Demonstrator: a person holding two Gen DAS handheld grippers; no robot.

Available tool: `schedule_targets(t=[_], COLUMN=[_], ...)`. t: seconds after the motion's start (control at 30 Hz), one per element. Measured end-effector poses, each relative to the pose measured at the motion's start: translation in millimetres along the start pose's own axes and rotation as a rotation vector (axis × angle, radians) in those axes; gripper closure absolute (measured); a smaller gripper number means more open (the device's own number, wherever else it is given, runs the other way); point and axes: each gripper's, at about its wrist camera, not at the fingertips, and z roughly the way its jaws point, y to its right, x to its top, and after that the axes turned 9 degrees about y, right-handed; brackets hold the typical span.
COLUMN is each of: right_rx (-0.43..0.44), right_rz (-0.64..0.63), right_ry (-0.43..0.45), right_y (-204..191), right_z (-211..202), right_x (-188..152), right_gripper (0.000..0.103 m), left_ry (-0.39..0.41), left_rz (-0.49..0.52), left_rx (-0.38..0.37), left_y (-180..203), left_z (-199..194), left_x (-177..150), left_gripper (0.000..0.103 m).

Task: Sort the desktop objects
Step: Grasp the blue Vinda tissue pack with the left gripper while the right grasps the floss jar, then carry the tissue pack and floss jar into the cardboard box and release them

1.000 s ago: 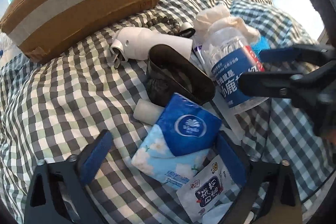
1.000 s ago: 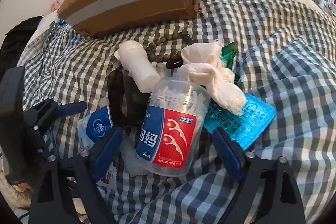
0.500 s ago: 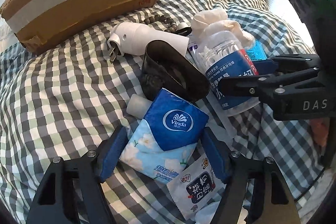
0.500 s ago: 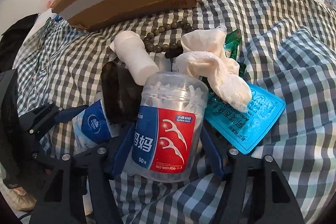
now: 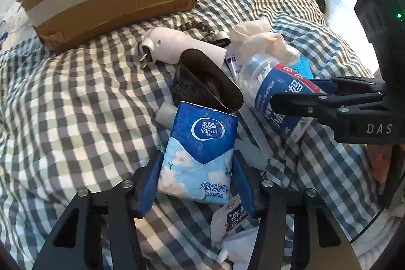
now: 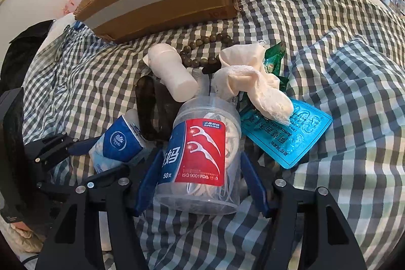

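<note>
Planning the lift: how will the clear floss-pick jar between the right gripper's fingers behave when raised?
The floss-pick jar is probably light: clear plastic holding loose picks. Its smooth round wall may slip or twist between the right hand-held gripper pads. Set on its side, it would likely roll on the checked bedding.

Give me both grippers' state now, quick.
Left gripper: shut on the tissue pack.
Right gripper: shut on the floss jar.

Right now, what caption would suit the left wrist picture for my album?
Left claw closed on a Vinda tissue pack while the right claw grips a floss-pick jar beside it.
</note>
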Motion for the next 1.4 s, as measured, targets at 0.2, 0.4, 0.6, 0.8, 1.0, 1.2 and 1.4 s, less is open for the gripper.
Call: schedule_targets(t=[0.2,0.4,0.6,0.8,1.0,1.2,1.4], right_rx=[-0.004,0.012,0.010,0.014,0.025,0.033,0.055], right_rz=[-0.011,-0.014,-0.023,-0.027,-0.048,-0.071,-0.110], right_ry=[0.015,0.035,0.042,0.065,0.083,0.099,0.128], right_y=[-5.5,-10.2,-14.2,-18.6,-24.1,-29.9,-39.9], right_z=[-13.5,-25.7,-31.1,-41.7,-55.3,-65.2,-79.1], right_x=[-1.6,-2.7,-3.7,-1.7,5.6,16.7,33.8], right_gripper=[0.041,0.043,0.043,0.043,0.043,0.043,0.044], left_ry=[0.045,0.084,0.075,0.079,0.077,0.091,0.131], left_rz=[-0.043,-0.067,-0.074,-0.078,-0.088,-0.085,-0.087], left_rx=[0.004,0.006,0.022,0.023,0.021,0.031,0.052], left_y=[-3.7,-4.8,-2.1,-0.9,-3.5,-6.6,-12.6], left_z=[-20.7,-37.0,-38.8,-42.1,-45.6,-51.6,-64.5], left_x=[5.1,7.9,6.2,7.3,10.4,19.2,35.1], left_gripper=[0.048,0.048,0.048,0.048,0.048,0.048,0.048])
